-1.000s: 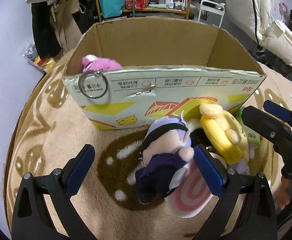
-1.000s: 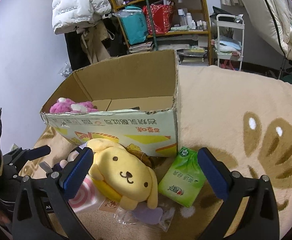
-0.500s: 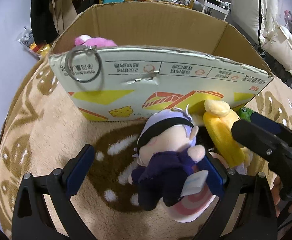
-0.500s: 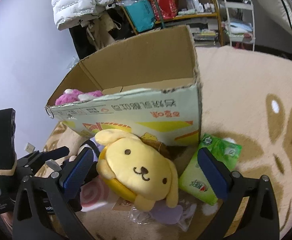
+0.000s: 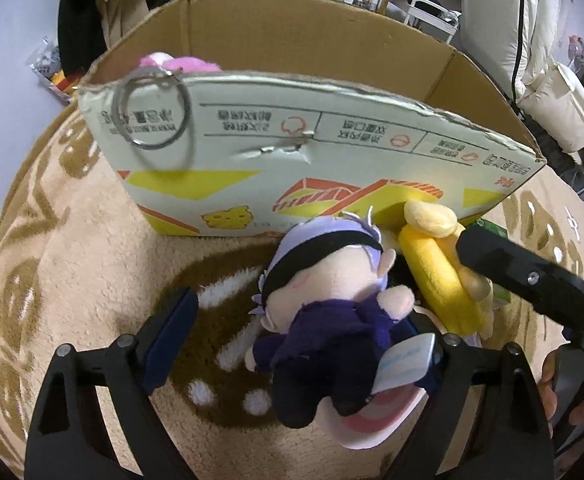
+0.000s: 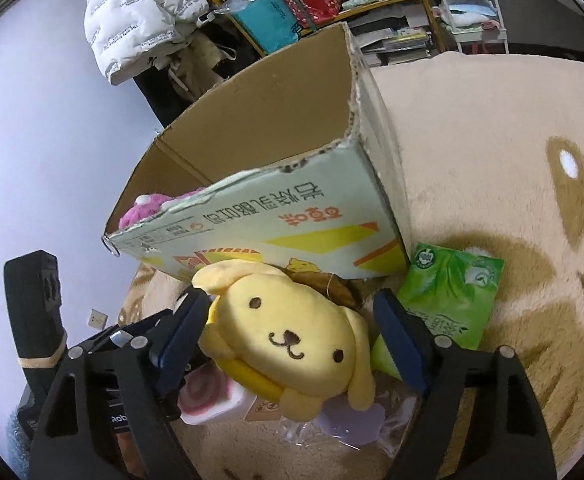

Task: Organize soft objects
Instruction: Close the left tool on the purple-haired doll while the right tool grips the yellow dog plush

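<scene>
Both jaws are closing, neither clamped yet. The right gripper (image 6: 292, 340) straddles the yellow dog plush (image 6: 292, 332), lying crosswise before the cardboard box (image 6: 259, 216). The left gripper (image 5: 304, 344) brackets the purple doll (image 5: 332, 320), nearer its right pad.

Yellow dog plush (image 6: 292, 332) (brown-eyed), purple-clad doll (image 5: 328, 320), green tissue pack (image 6: 452, 300).

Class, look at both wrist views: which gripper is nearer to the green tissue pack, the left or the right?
Right. The right gripper is closing around the yellow dog plush, one finger beside the green tissue pack. The left gripper straddles the purple-haired doll, beyond the plush from the pack.
</scene>
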A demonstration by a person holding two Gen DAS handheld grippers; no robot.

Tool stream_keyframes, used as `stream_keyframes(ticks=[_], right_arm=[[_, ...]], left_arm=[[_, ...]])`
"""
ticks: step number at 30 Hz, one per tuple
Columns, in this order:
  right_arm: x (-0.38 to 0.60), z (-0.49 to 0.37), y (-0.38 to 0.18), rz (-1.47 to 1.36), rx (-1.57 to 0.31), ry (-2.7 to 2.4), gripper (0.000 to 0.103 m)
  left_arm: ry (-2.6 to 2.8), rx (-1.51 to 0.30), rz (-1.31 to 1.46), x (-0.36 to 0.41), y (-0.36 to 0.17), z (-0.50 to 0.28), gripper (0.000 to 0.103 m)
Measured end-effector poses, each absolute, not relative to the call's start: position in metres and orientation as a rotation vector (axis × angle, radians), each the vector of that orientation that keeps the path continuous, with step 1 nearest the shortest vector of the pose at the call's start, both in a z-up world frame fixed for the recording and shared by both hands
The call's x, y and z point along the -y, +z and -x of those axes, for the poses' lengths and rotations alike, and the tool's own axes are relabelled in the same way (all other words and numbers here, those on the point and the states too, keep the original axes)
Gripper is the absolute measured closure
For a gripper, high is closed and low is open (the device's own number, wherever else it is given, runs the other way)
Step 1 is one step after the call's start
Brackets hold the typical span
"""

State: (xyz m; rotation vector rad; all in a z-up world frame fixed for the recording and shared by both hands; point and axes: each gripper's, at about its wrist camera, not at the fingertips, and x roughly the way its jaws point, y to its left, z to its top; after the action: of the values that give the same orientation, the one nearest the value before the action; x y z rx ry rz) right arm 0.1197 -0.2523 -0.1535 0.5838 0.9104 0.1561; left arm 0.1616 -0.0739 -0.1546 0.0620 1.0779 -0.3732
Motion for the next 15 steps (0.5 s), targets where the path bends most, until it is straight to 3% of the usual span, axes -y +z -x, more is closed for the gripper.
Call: stream_keyframes(ticks=[3, 6, 15], right_arm=[[0.248, -0.121, -0.155, -0.579, -0.918, 0.171, 0.022], [0.246, -0.123, -0.155, -0.582, -0.919, 0.186, 0.023], [0.242, -0.125, -0.153, -0.568, -0.922, 0.177, 0.023]], left_arm=[[-0.404, -1.055, -0.072, 0.078, -0.152, -0.156, 0.026], [-0.457, -1.054, -0.069, 0.085, -0.149, -0.151, 0.049], [-0.457, -1.069, 0.001, 0.076, -0.150, -0.157, 0.051]])
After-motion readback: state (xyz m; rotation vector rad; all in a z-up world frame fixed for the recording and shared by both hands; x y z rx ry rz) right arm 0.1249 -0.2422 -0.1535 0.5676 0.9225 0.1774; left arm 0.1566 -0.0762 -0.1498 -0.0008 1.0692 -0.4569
